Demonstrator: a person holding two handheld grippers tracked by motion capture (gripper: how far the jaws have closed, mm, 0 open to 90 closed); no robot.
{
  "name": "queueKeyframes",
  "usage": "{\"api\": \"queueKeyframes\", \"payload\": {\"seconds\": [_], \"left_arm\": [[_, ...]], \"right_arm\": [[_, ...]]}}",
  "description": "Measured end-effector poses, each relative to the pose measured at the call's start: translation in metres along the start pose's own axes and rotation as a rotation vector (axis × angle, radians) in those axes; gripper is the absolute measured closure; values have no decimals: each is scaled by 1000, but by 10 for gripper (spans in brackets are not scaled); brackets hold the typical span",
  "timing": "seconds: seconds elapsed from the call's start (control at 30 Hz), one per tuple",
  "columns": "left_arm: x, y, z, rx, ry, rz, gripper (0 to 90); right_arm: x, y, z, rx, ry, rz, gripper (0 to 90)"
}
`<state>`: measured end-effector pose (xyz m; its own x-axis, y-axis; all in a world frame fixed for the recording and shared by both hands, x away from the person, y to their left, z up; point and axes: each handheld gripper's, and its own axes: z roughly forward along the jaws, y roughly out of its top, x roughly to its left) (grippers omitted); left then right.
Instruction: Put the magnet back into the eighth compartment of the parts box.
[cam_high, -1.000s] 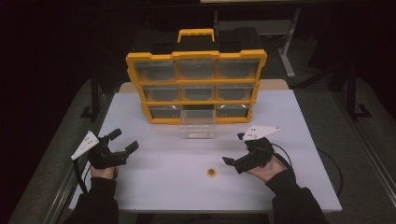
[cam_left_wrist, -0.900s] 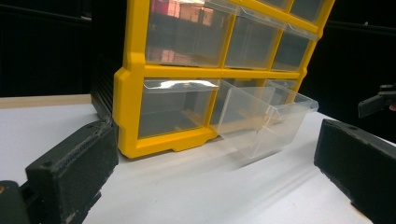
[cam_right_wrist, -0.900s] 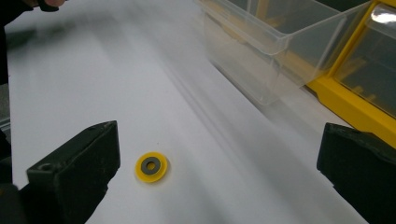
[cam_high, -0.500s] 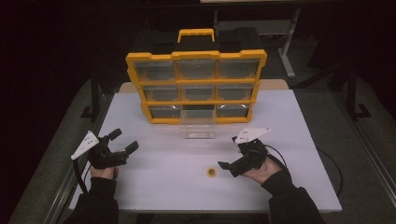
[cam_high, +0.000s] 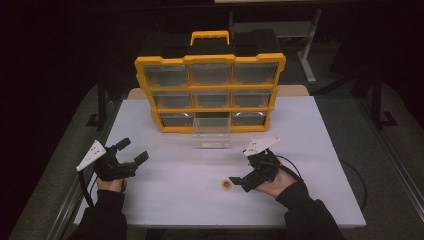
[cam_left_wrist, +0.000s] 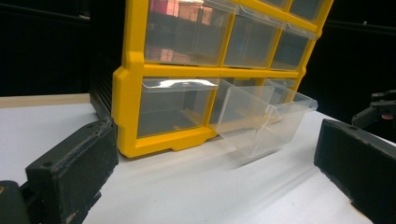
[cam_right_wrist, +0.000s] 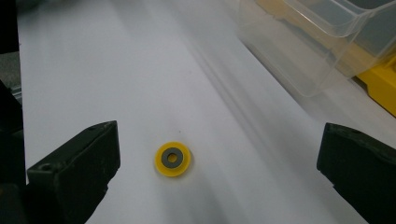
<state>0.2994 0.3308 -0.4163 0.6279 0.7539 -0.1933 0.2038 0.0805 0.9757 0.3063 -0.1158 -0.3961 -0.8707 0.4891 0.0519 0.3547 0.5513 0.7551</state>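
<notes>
A small yellow washer (cam_high: 227, 185) with a grey centre lies flat on the white table (cam_high: 180, 200), toward the front. My right gripper (cam_high: 242, 181) is just to its right, low over the table and open. In the right gripper view the washer (cam_right_wrist: 173, 158) lies between and a little ahead of the wide-apart jaws of that gripper (cam_right_wrist: 215, 182). My left gripper (cam_high: 133, 150) is held open at the table's left, holding nothing. In the left gripper view, that gripper (cam_left_wrist: 215, 186) faces the yellow organizer (cam_left_wrist: 130, 93).
The yellow organizer (cam_high: 210, 90) with clear drawers stands at the back middle. Its bottom middle drawer (cam_high: 211, 136) is pulled out onto the table and looks empty (cam_left_wrist: 261, 121) (cam_right_wrist: 317, 42). Cables trail from both grippers.
My right gripper has moved left and toward the front edge, closing in on the washer. The left gripper has stayed where it was.
</notes>
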Motion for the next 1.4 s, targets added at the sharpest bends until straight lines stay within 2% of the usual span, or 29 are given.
{"api": "queueKeyframes", "payload": {"seconds": [0.67, 1.4], "left_arm": [[0, 0, 0, 3, -4, -1, 0], [0, 0, -1, -2, 0, 0, 0]], "right_arm": [[9, 6, 12, 48, 31, -40, 0], [21, 13, 34, 137, 66, -100, 0]]}}
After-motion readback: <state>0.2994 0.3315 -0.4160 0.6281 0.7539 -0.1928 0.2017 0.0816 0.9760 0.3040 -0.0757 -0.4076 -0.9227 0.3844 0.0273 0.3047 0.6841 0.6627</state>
